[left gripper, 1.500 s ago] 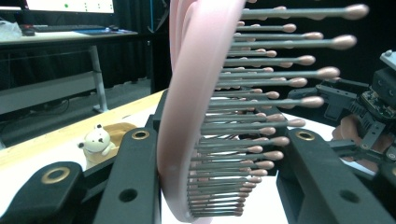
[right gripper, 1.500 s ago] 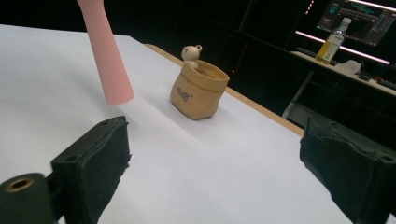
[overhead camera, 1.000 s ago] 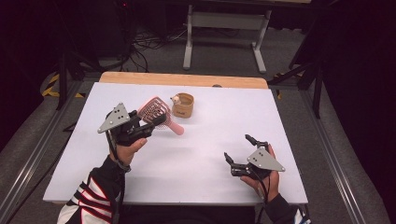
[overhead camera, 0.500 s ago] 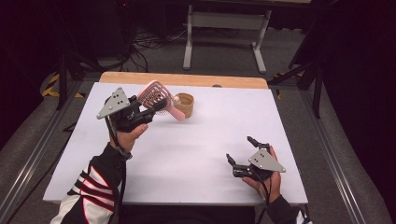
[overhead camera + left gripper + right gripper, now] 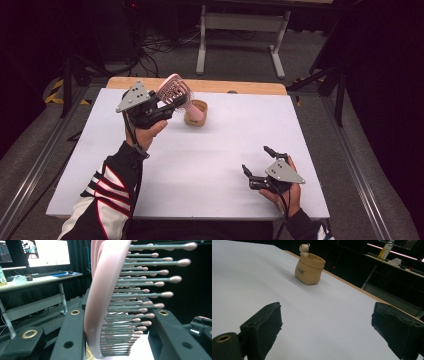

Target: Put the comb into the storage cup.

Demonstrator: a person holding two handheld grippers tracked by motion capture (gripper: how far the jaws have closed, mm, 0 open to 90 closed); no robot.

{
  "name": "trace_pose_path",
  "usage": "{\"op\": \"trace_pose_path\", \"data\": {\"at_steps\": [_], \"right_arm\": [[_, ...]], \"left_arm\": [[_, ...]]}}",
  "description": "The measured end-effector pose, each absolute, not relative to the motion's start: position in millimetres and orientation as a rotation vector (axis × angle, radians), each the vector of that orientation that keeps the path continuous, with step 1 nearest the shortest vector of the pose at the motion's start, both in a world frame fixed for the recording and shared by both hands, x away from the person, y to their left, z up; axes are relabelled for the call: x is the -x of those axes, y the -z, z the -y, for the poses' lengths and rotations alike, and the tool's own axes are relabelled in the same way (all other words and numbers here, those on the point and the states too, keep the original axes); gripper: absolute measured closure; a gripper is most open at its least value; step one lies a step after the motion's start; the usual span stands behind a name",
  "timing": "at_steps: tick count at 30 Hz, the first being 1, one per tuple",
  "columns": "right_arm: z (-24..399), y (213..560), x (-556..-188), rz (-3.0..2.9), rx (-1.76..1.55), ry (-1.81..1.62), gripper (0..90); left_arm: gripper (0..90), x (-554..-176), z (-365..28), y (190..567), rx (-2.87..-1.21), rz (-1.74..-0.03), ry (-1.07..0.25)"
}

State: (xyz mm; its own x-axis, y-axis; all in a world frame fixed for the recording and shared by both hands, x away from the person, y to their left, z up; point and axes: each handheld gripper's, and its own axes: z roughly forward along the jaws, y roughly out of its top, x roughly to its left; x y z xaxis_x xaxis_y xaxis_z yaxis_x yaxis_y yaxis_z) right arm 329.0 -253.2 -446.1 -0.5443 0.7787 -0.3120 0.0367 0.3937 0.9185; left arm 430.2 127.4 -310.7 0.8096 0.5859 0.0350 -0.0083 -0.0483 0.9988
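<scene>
Hairbrush [image 5: 175, 92] is clamped by its head in your left gripper [image 5: 159, 111], lifted so the handle points down over the beige cup [image 5: 196, 113]. Your right gripper [image 5: 255, 170] rests wide open, empty, well apart.

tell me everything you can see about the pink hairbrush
The pink hairbrush looks like smooth plastic: an oval head with rows of thin grey bristles tipped with pink balls, and a pink handle slanting down toward the tan pot. It is lifted off the table, with the left gripper shut on its head, bristles facing one jaw.
</scene>
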Motion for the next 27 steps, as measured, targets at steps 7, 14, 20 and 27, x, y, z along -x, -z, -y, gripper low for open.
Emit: {"op": "trace_pose_path", "data": {"at_steps": [7, 14, 20, 27], "right_arm": [[252, 446, -329, -1.881, -0.699, -1.208, 9.9], [251, 447, -328, -1.892, -0.689, -1.209, 9.9], [252, 446, -328, -1.889, -0.689, -1.219, 9.9], [253, 445, -327, -1.883, -0.691, -1.228, 9.9]], "left_arm": [[63.0, -442, -119, 306, -1.571, -0.479, -0.529], [63.1, -459, -112, 310, -1.588, -0.518, -0.534], [63.0, -474, -106, 313, -1.608, -0.555, -0.531], [63.0, -487, -103, 317, -1.620, -0.596, -0.544]]}}
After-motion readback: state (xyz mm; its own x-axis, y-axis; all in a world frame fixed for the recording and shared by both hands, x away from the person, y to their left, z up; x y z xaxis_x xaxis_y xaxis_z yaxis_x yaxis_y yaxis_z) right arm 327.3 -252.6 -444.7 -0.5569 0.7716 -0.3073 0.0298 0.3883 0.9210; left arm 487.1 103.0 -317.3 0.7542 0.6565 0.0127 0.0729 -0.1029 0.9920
